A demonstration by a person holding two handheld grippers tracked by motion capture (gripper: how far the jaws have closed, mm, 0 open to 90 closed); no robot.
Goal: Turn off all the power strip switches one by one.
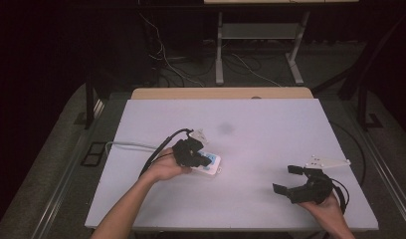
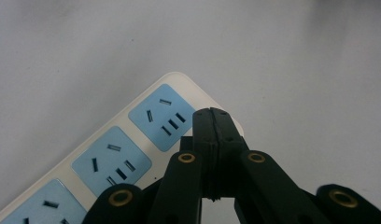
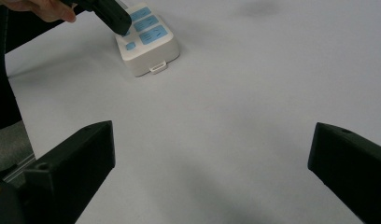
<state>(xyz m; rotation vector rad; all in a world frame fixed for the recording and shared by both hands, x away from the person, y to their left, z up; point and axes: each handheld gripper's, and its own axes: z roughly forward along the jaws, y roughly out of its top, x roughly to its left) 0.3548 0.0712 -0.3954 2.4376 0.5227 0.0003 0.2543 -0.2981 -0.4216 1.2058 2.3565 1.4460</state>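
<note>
Pressing looks underway: the left gripper [image 2: 212, 114], jaws clenched empty, bears on the power strip [image 2: 118, 154], while the right gripper [image 1: 290, 180] waits released over the bench [image 1: 270, 129]; next, lift clear.

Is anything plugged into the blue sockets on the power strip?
Empty, as far as they show. The power strip has bare slots in the left gripper view; the shut left gripper covers part of it.

We see a lab-like test room: a bare white surface [image 1: 270, 124], dark curtains, loose cables [image 1: 166, 62] on the floor beyond.
</note>
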